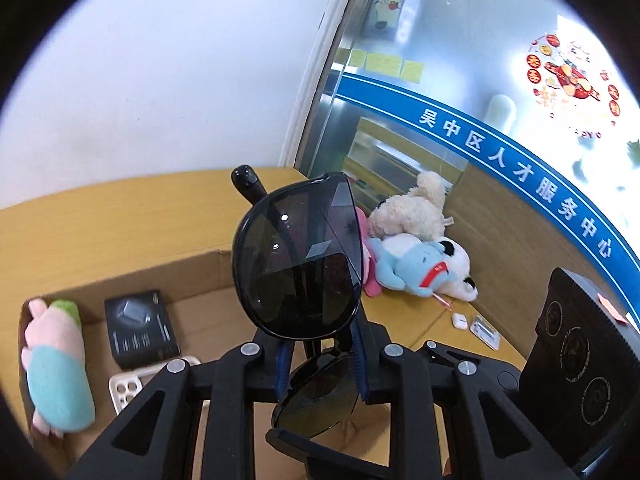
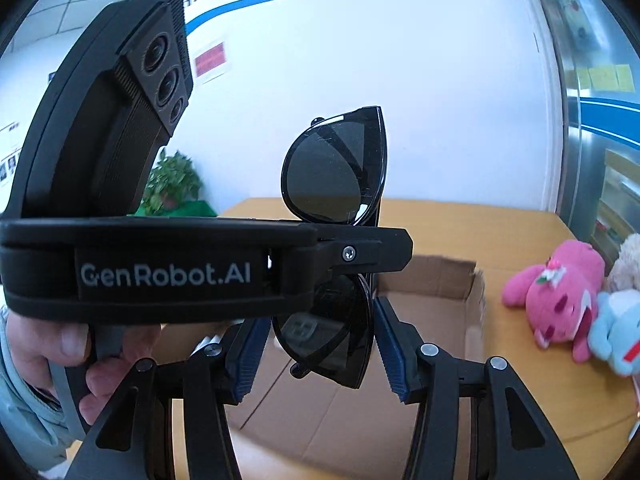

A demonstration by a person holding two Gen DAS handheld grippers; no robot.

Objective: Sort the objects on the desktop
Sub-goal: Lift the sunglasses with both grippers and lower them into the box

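My left gripper [image 1: 320,364] is shut on a pair of black sunglasses [image 1: 298,256], held upright above an open cardboard box [image 1: 200,304]. In the right wrist view the same sunglasses [image 2: 336,176] stand vertical, with the left gripper [image 2: 360,252] clamped across their middle. My right gripper [image 2: 316,352] is open, its blue pads either side of the lower lens without touching. The box holds a pink and teal plush [image 1: 56,364], a black packet [image 1: 140,328] and a white tray [image 1: 132,384].
A pile of plush toys [image 1: 416,256] lies on the wooden table [image 1: 100,220] right of the box; the pink one [image 2: 556,296] shows in the right wrist view. White earbuds case [image 1: 460,320] and a clear packet [image 1: 486,332] lie nearby. The right gripper's body [image 1: 576,364] is at right.
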